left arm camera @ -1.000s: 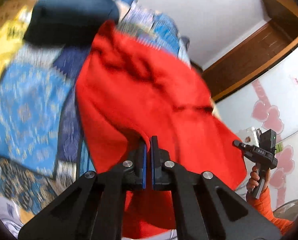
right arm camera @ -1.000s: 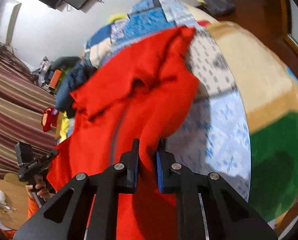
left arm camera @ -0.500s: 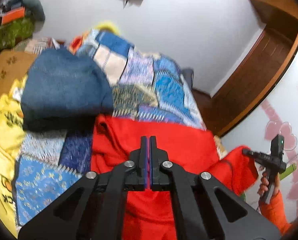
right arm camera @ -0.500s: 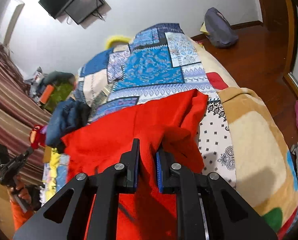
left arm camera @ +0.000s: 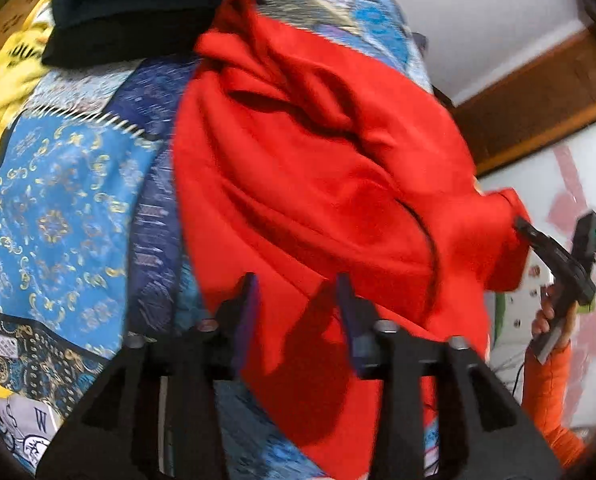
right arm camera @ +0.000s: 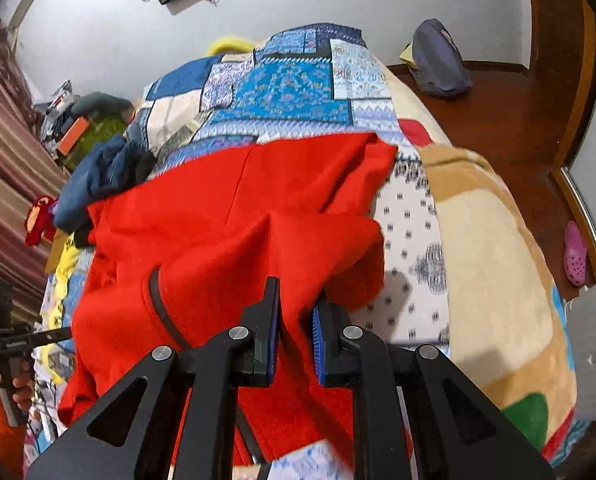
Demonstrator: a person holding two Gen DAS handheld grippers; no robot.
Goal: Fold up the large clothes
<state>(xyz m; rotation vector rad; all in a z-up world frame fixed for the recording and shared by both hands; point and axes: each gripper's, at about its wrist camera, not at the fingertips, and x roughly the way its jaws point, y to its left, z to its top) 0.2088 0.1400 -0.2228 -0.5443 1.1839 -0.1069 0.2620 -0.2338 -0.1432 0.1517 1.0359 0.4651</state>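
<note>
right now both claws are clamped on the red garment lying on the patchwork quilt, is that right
Not quite. Only the right claw is clamped on the red garment. The left claw has just been opening; in the left wrist view its jaws stand apart, with the cloth loose between them. The garment does lie on the patchwork quilt.

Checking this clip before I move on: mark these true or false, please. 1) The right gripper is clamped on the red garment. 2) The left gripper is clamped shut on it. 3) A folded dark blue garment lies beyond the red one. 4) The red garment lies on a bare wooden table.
1) True: the right gripper pinches the red garment.
2) False: the left gripper has just been opening; cloth lies between its jaws, unpressed.
3) True: the dark blue garment.
4) False: it lies on a patchwork bedspread.
</note>
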